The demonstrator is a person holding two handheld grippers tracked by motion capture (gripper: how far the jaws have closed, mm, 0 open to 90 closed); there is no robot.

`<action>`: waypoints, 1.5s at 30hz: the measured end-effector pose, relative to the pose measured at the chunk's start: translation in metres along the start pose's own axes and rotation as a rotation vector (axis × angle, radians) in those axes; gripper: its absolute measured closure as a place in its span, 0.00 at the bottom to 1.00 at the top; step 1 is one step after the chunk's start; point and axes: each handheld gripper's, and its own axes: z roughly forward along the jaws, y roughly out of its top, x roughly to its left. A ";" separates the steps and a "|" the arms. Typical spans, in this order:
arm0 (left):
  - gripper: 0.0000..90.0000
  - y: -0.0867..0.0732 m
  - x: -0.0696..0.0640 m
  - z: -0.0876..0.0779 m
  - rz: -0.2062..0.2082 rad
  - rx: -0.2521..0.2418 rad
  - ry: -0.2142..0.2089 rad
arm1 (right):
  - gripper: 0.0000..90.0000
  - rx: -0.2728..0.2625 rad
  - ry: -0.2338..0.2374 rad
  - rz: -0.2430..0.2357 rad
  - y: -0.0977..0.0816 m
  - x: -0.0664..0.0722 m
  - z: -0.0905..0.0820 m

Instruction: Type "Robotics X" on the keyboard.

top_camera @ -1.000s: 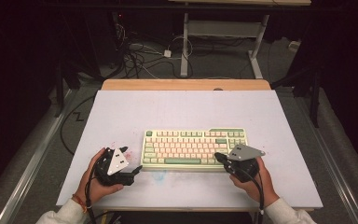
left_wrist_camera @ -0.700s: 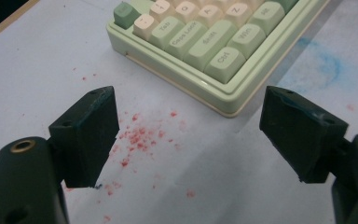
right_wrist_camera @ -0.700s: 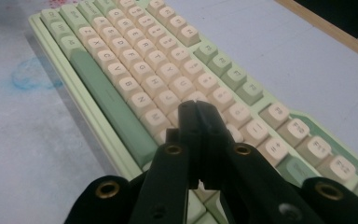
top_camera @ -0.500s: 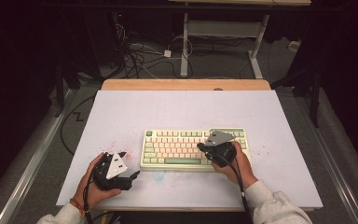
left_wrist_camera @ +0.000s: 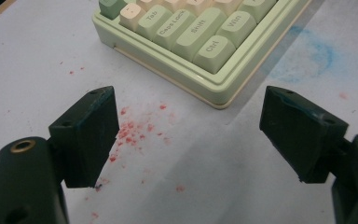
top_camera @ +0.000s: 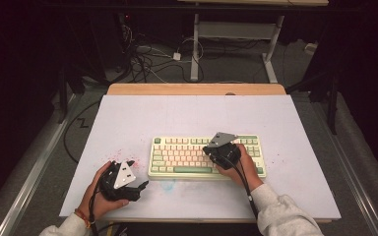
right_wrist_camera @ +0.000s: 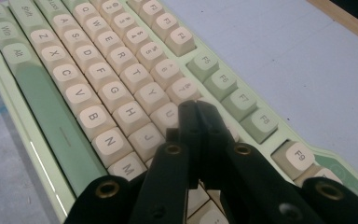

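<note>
On the worktop (top_camera: 197, 118), near centre, lies the keyboard (top_camera: 182, 156). Right gripper (right_wrist_camera: 196, 109), fingers closed, hovers over its keys. Left gripper (left_wrist_camera: 186, 135), fingers open, rests left of it.

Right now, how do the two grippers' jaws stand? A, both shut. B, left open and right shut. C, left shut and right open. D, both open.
B: the left gripper has its jaws wide apart over the red-speckled table beside the keyboard, while the right gripper has its jaws pressed together over the keys.
</note>
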 end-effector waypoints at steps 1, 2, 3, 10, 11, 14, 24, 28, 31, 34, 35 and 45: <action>0.20 0.000 0.000 0.000 0.001 0.000 0.000 | 1.00 0.002 -0.001 -0.001 0.001 0.000 0.001; 0.20 0.000 0.000 0.000 0.004 0.001 0.002 | 1.00 0.003 0.000 -0.001 0.001 0.001 0.002; 0.20 0.000 0.000 0.000 0.005 0.002 0.003 | 1.00 0.003 0.001 -0.006 0.002 0.001 0.004; 0.20 -0.001 0.000 0.001 0.005 0.014 -0.001 | 0.99 0.075 -0.001 -0.026 0.003 0.002 0.011; 0.20 -0.001 0.000 0.001 0.005 0.014 -0.001 | 0.99 0.072 0.000 -0.026 0.003 0.003 0.011; 0.20 -0.001 0.000 0.001 0.007 0.011 0.002 | 0.98 0.047 0.008 -0.013 0.003 0.002 0.008; 0.20 -0.001 0.000 0.001 0.004 0.016 0.001 | 0.93 -0.041 0.002 0.010 0.003 0.000 -0.009; 0.20 -0.001 0.000 0.002 0.003 0.018 -0.002 | 0.89 -0.070 -0.005 0.019 0.003 -0.002 -0.014; 0.20 -0.001 0.000 0.003 0.004 0.024 -0.002 | 0.83 -0.082 -0.012 0.022 0.003 -0.002 -0.017; 0.20 -0.001 0.000 0.003 0.001 0.024 -0.003 | 0.76 -0.097 -0.017 0.025 0.003 -0.002 -0.020; 0.20 -0.001 0.000 0.003 0.001 0.024 -0.003 | 0.71 -0.102 -0.012 0.027 0.003 -0.002 -0.021; 0.20 -0.001 0.000 0.003 0.001 0.028 -0.008 | 0.33 -0.149 -0.082 0.028 0.004 0.001 -0.030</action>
